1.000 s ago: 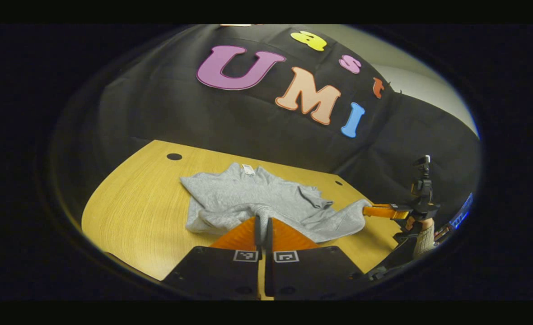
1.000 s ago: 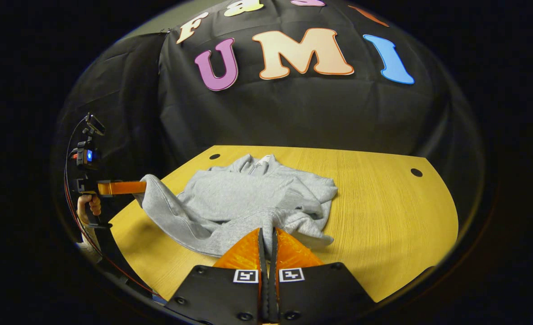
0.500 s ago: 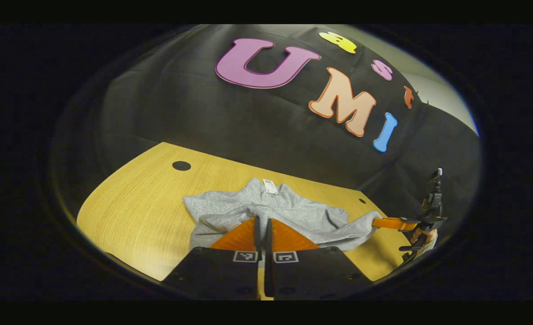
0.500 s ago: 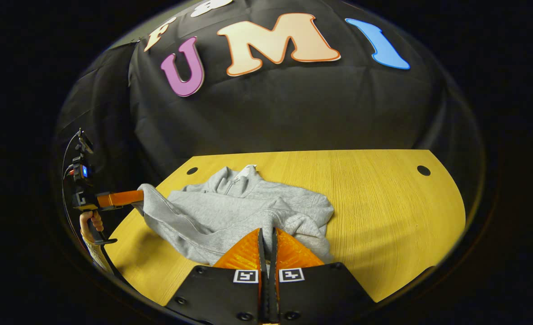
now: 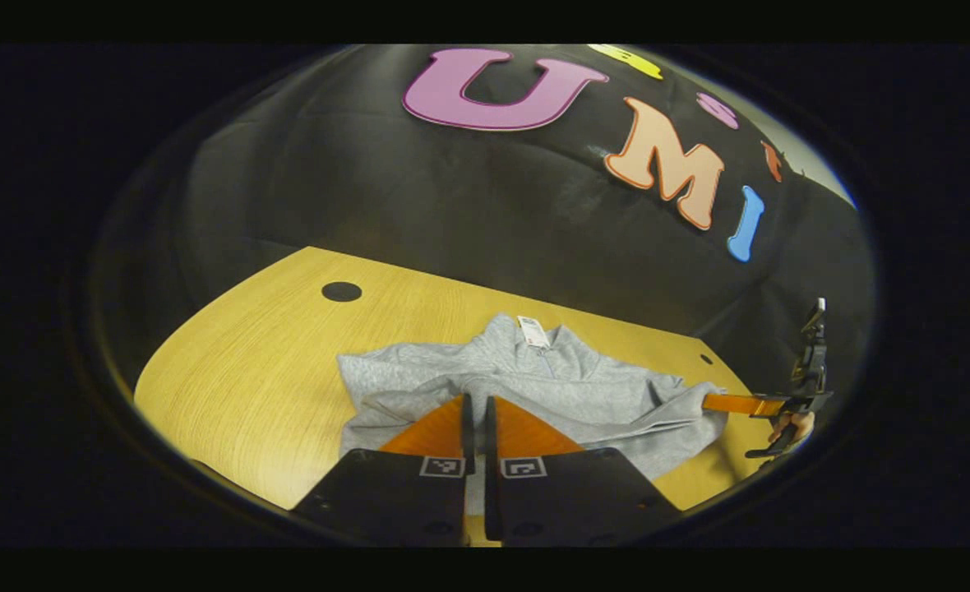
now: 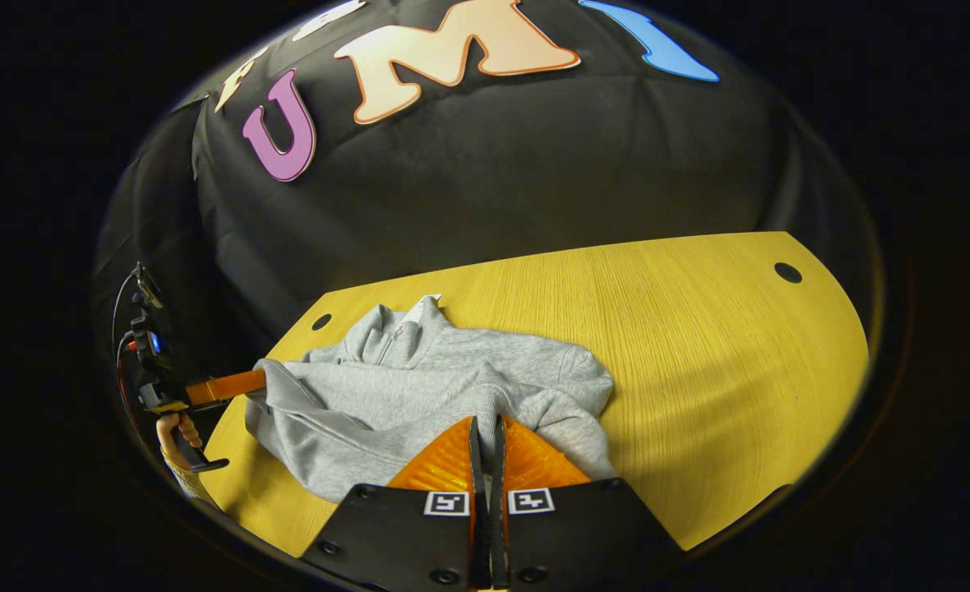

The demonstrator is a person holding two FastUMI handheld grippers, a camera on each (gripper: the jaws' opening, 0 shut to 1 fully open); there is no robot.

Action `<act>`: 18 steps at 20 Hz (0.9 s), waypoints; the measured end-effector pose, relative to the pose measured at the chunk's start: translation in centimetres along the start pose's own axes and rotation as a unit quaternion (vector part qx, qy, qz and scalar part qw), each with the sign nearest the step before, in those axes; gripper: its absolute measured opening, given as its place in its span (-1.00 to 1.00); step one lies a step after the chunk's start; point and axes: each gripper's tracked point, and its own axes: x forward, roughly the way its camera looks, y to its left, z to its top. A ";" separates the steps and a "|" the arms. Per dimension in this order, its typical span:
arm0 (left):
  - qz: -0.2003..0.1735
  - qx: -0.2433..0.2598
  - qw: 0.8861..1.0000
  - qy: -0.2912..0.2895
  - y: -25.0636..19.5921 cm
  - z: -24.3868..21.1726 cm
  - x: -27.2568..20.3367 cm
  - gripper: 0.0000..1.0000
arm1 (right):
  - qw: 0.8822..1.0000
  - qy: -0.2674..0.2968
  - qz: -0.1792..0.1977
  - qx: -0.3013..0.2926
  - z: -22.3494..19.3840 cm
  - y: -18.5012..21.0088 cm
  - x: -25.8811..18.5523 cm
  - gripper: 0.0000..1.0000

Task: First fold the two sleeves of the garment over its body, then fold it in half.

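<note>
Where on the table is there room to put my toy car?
Bare wood lies on the table right of the grey garment, out to the dark hole. In the left gripper view, wood left of the garment is also free. The middle is crowded: both tongs pinch the cloth.

Bare bench [image 6: 699,345] lies open right of the grey garment [image 6: 452,386]. The black cloth wall [image 6: 493,181] closes off the far edge.

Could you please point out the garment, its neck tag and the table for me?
garment [image 6: 485,370], right gripper view, grey body panel.
neck tag [image 5: 533,331], left gripper view, white label at the collar.
table [image 6: 699,329], right gripper view, bare wooden top.
</note>
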 end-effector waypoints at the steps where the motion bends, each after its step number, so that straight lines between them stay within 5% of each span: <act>1: 0.024 0.013 1.000 -0.007 1.0 0.6 0.2 -0.91 | 1.000 -0.001 -0.002 0.002 0.0 -0.1 0.2 -0.91; 2: 0.043 0.024 0.999 -0.013 1.7 0.9 0.2 -0.61 | 1.000 -0.002 -0.007 0.004 0.3 -0.4 0.4 -0.83; 3: 0.058 0.035 0.998 -0.015 2.2 1.1 0.3 -0.53 | 1.000 -0.009 -0.015 0.003 0.7 -0.9 0.6 -0.77; 5: 0.073 0.047 0.996 -0.014 2.4 1.2 0.2 0.42 | 0.999 -0.030 -0.037 -0.009 1.8 -2.2 0.5 -0.55; 6: 0.078 0.046 0.996 -0.022 2.5 1.6 -0.2 0.89 | 0.998 -0.043 -0.048 -0.020 2.4 -2.7 0.2 -0.14; 7: 0.084 0.048 0.995 -0.039 2.7 2.5 -0.6 0.93 | 0.996 -0.060 -0.061 -0.037 3.0 -3.3 -0.1 0.28; 8: 0.093 0.053 0.992 -0.064 3.1 3.6 -1.3 0.89 | 0.994 -0.078 -0.064 -0.050 3.8 -3.4 -0.7 0.92; 13: 0.129 0.062 0.973 -0.181 4.4 9.2 -7.0 0.87 | 0.988 -0.146 -0.042 -0.035 5.6 -2.3 -4.8 0.97; 18: 0.126 0.100 0.959 -0.233 3.6 7.9 -12.7 0.86 | 0.976 -0.216 -0.005 -0.036 4.5 -0.1 -10.5 0.96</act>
